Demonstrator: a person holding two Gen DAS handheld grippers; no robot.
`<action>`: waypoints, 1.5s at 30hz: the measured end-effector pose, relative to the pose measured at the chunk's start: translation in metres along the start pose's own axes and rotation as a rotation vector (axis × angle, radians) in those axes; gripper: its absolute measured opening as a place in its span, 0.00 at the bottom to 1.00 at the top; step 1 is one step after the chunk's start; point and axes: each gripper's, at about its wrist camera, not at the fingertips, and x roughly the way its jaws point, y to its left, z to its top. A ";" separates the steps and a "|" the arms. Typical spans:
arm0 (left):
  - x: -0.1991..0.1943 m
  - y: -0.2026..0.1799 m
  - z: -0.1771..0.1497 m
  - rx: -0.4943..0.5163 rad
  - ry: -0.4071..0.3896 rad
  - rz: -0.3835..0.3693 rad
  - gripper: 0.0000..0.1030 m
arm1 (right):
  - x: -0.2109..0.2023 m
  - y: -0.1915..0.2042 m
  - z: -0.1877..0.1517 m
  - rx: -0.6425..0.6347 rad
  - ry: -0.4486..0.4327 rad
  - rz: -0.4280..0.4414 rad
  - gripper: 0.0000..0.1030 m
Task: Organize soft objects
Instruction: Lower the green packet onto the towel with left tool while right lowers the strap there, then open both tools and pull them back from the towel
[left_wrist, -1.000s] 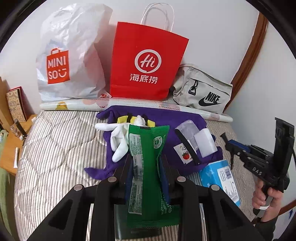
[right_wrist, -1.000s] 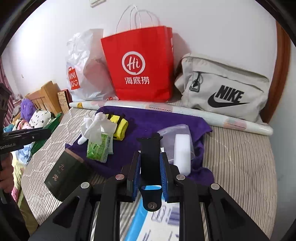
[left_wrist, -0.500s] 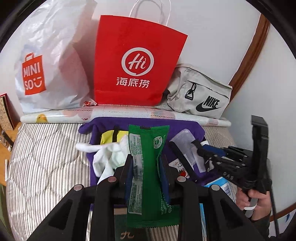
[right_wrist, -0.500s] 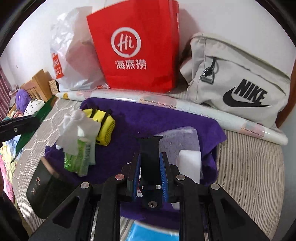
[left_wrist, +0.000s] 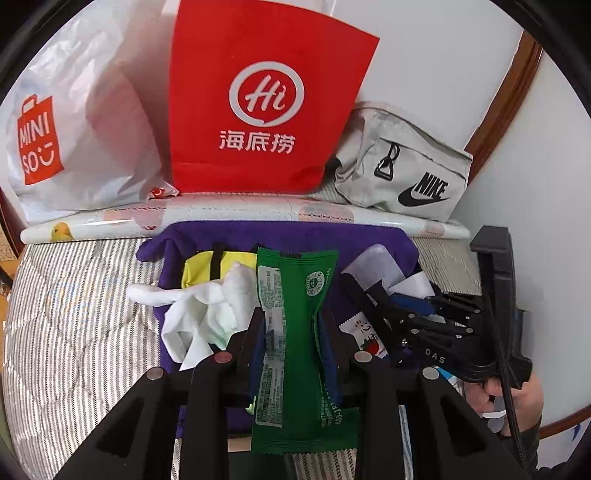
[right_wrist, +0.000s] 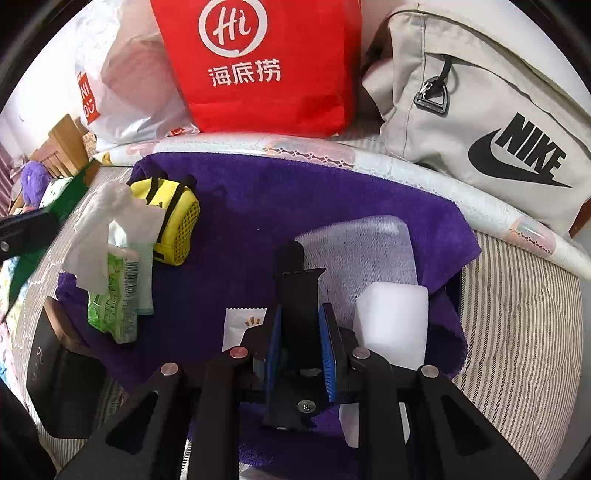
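On the striped bed (left_wrist: 74, 332), a purple towel (right_wrist: 258, 206) lies spread in front of a red paper bag (left_wrist: 266, 99), a white plastic bag (left_wrist: 81, 122) and a grey pouch (right_wrist: 480, 110) that stand along the wall. The left tongs (left_wrist: 291, 332) pinch a green packet (left_wrist: 295, 350), which stands upright between the pads above the near edge of the towel. The right tongs (right_wrist: 299, 332) pinch a black strap (right_wrist: 299, 295) and point down over the towel; in the left view they show at the right, held by a hand (left_wrist: 517, 398). On the towel lie a yellow pouch (right_wrist: 173, 218), a light green tissue pack (right_wrist: 118, 295) with white tissue (right_wrist: 107, 229) pulled out of its top, a clear plastic sleeve (right_wrist: 369, 251), a white block (right_wrist: 391, 321) touching that sleeve, and a small white sachet (right_wrist: 240, 325) just left of the right tongs. A dark box (right_wrist: 62, 373) sits at the towel's left corner.
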 end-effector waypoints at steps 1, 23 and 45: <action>0.003 -0.001 0.000 0.003 0.007 0.001 0.25 | 0.000 0.000 0.000 -0.005 0.005 -0.001 0.20; 0.066 -0.023 -0.006 0.032 0.172 -0.011 0.27 | -0.048 0.000 -0.034 0.005 -0.062 0.005 0.34; 0.073 -0.029 -0.001 0.022 0.161 0.029 0.52 | -0.065 -0.007 -0.064 0.073 -0.071 0.008 0.35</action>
